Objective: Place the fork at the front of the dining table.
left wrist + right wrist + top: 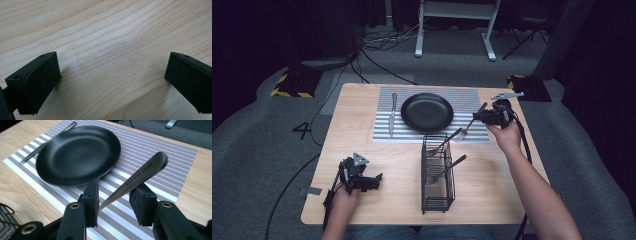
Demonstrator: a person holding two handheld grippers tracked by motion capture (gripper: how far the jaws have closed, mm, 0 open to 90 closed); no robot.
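Observation:
A black plate (427, 112) lies on a grey striped placemat (472, 95), with a knife (391, 116) to its left. My right gripper (478, 117) is at the mat's right edge, shut on a fork (467, 127). The fork's tines point down toward the basket. In the right gripper view its handle (147, 168) runs slantwise between the pads of the right gripper (115, 200), beside the plate (77, 155). My left gripper (371, 181) rests low at the near left. In the left gripper view it (112, 82) stands open over bare wood.
A black wire basket (438, 200) stands near the middle front of the table and holds two utensils (447, 170). The wooden table (352, 135) has bare room on its left side. Cables trail across the grey floor, and desk legs (418, 30) stand beyond.

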